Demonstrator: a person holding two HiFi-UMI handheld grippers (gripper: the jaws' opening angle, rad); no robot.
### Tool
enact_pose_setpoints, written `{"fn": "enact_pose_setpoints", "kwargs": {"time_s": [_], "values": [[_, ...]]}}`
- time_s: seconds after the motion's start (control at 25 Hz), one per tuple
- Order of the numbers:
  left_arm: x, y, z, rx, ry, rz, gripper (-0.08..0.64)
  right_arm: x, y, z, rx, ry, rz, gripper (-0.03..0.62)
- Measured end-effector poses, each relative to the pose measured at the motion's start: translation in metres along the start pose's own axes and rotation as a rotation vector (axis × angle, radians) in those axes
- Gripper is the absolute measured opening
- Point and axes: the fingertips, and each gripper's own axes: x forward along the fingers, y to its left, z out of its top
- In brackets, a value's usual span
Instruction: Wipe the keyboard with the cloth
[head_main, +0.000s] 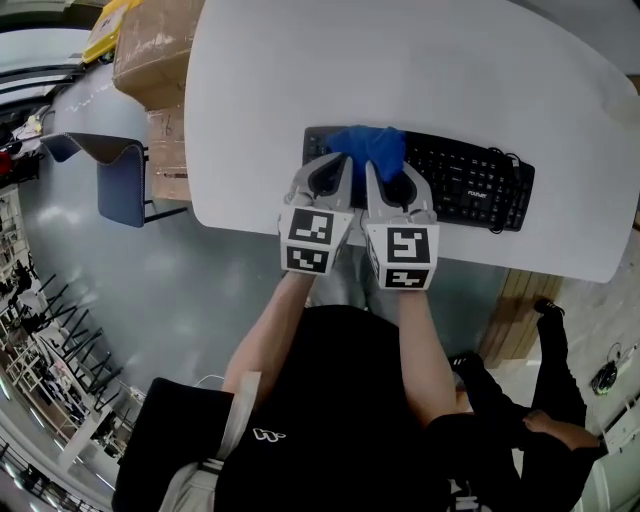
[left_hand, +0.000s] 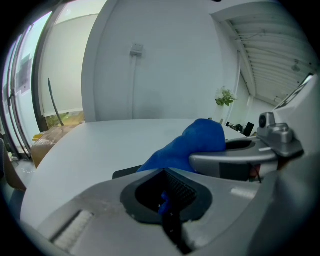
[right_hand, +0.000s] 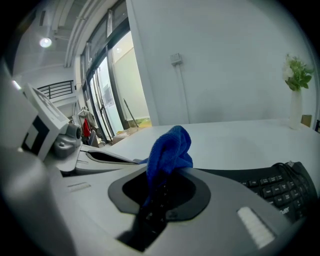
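The cloth (head_main: 368, 148), blue and bunched into a lump, sits on the left end of the keyboard (head_main: 470, 180), which lies on the desk (head_main: 300, 60) with its long axis running left to right, near the desk's near edge. Both grippers hold the cloth from the near side. The left gripper (head_main: 335, 165) has its fingers (left_hand: 107, 207) closed on a small fold of blue, and the right gripper (head_main: 387, 175), just beside it, has its own fingers closed on a thicker fold that stands up above them. Nearly all of the uncovered keys lie to the right of the cloth, on the right gripper's side, and only a short stretch of the keyboard shows at its left. The coming wipe therefore probably calls for dragging the cloth rightward along the keyboard's length, both grippers travelling together and pressing the lump down onto the keys.
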Motion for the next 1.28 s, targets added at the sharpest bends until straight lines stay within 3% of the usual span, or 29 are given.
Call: {"fn": "enact_pose_setpoints", "kwargs": {"time_s": [1.28], "values": [[0.054, -0.123, 0.021, 0.093, 0.06, -0.142, -0.003, -0.068, -0.116, -0.016, 0.065, -0.021, -0.159, 0.074]]}}
